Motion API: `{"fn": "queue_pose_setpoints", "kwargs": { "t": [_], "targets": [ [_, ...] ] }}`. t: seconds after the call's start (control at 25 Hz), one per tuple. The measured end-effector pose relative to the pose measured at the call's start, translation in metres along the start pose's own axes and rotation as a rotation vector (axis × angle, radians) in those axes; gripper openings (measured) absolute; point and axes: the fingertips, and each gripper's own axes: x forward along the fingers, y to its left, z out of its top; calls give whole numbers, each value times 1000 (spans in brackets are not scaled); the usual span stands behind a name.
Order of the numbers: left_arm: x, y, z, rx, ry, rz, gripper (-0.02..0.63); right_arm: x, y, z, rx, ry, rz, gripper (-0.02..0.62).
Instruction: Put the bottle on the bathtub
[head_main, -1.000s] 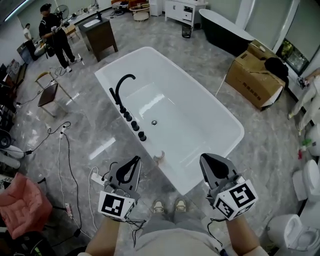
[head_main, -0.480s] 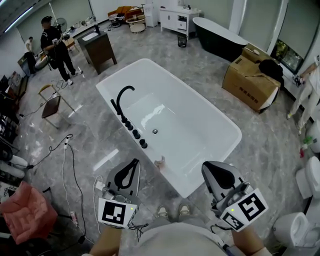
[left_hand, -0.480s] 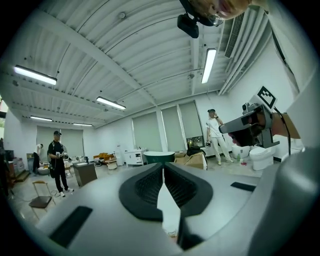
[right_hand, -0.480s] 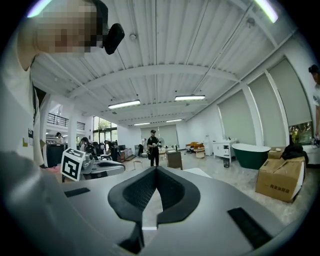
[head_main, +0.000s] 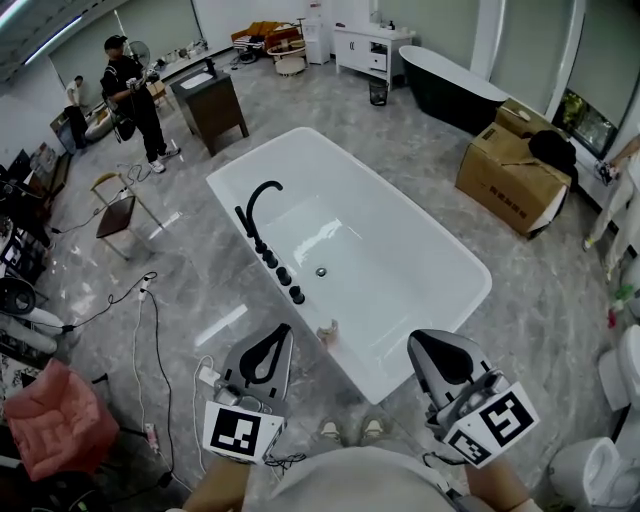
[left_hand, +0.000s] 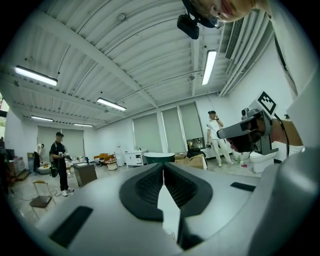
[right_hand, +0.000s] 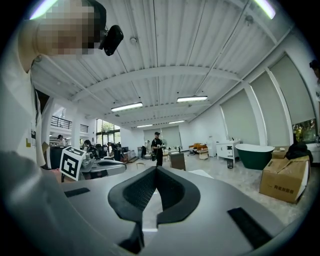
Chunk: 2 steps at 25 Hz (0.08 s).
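Observation:
The white bathtub (head_main: 420, 250) fills the middle of the head view, with a black faucet (head_main: 256, 200) on its left rim. A small pale bottle (head_main: 327, 334) stands upright on the tub's near rim, touched by neither gripper. My left gripper (head_main: 283, 329) is just left of the bottle, held low near my body; its jaws are shut and hold nothing (left_hand: 162, 166). My right gripper (head_main: 415, 340) hovers past the tub's near corner, right of the bottle, also shut and holding nothing (right_hand: 156, 168).
Black knobs (head_main: 283, 274) line the rim beside the faucet. Cables (head_main: 150, 320) and a power strip (head_main: 207, 376) lie on the floor at left. A cardboard box (head_main: 510, 165) and a black tub (head_main: 452, 75) stand at the back right, a toilet (head_main: 585, 472) near right, a person (head_main: 135, 95) far left.
The head view has shifted, so the tub sits slightly lower and further right. Both grippers stay shut and low, and the bottle remains on the rim.

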Motion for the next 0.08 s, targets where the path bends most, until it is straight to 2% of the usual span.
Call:
{"fn": "queue_pose_setpoints", "kwargs": {
  "t": [0.08],
  "targets": [
    [0,6,-4,24,13,11,25,2,-1,3,-3,0,2,26]
  ]
}}
